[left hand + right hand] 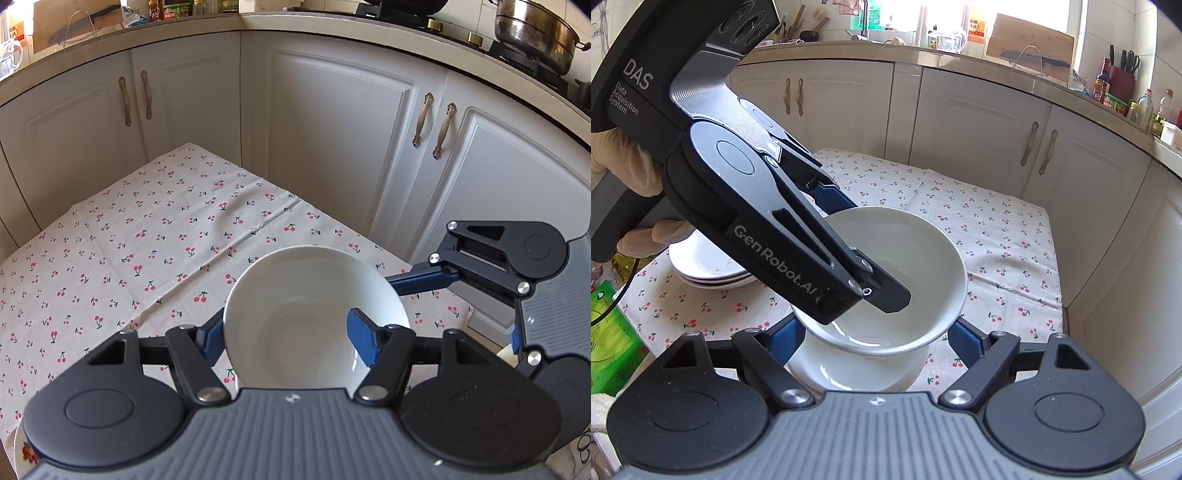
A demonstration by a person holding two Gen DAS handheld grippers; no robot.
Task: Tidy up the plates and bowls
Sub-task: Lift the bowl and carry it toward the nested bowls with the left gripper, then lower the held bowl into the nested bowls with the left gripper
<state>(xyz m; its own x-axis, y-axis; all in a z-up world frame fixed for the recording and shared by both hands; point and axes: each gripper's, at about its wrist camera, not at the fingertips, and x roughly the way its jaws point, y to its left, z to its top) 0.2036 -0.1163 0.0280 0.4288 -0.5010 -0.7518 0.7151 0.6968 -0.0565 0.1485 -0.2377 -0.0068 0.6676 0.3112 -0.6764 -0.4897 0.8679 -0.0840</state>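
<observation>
My left gripper is shut on the wall of a white bowl, one blue pad outside the rim and the other inside. In the right wrist view this left gripper reaches in from the upper left and holds that bowl just over a second white bowl on the cherry-print tablecloth. My right gripper stands open astride the lower bowl. Its left pad is at the bowl's edge, and a strip of cloth shows beside the right pad. Whether the two bowls touch is hidden.
A stack of white plates sits on the cloth to the left. A gloved hand holds the left gripper's handle. White cabinet doors stand close behind and to the right of the table. A green packet lies at the left edge.
</observation>
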